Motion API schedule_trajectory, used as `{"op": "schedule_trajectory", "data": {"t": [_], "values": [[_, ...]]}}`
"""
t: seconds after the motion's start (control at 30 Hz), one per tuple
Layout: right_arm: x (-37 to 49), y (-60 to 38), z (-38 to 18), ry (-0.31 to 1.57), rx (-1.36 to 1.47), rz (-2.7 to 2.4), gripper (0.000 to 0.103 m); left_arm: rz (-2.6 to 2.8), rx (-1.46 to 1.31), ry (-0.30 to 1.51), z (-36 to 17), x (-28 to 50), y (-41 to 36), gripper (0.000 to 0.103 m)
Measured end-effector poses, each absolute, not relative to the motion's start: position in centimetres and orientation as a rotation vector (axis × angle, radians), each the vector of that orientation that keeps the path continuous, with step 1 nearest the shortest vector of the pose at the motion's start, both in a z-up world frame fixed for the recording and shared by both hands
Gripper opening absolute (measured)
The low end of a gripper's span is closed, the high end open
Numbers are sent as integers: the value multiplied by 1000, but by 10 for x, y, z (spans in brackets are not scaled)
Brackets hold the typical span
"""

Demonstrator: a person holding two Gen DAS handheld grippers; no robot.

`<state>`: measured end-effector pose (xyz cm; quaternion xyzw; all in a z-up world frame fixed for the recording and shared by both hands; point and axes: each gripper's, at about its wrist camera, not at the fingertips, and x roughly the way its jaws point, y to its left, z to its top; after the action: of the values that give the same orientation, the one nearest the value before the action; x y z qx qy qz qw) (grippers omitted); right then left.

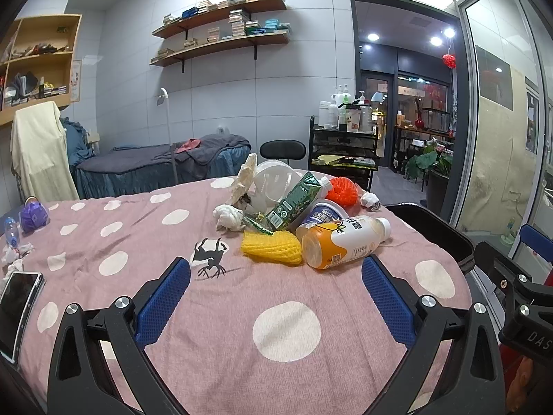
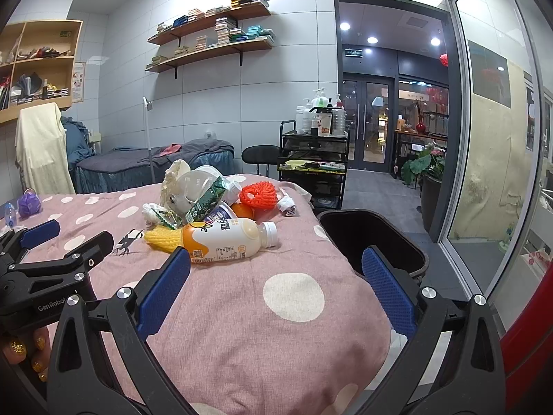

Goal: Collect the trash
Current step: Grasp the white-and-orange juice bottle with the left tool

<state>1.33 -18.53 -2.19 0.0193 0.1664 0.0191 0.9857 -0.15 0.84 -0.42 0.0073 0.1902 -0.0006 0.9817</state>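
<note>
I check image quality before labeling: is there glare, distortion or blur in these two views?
Left wrist view: strong fisheye bending of the door frame, a bright washed-out patch on the wall above the shelves, trash pile sharp. Right wrist view: the same curved lines, glare from ceiling lights in the corridor, the bottle sharp, corners dark.

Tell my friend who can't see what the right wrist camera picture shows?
A pile of trash sits on a pink polka-dot bedspread: an orange-and-white bottle lying down, yellow foam netting, a green carton. The open right gripper points at it, beside a black bin.
</note>
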Motion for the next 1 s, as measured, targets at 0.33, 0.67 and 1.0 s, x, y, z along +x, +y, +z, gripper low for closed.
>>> {"op": "schedule_trajectory", "data": {"t": [0.33, 0.67, 1.0], "values": [[17, -184, -25, 353, 34, 46, 98, -9, 32, 405, -11, 2, 8, 97], [43, -198, -30, 426, 13, 53, 98, -190, 142, 561, -25, 36, 6, 97], [63, -218, -41, 505, 77, 54, 98, -538, 352, 642, -9, 108, -32, 95]]}}
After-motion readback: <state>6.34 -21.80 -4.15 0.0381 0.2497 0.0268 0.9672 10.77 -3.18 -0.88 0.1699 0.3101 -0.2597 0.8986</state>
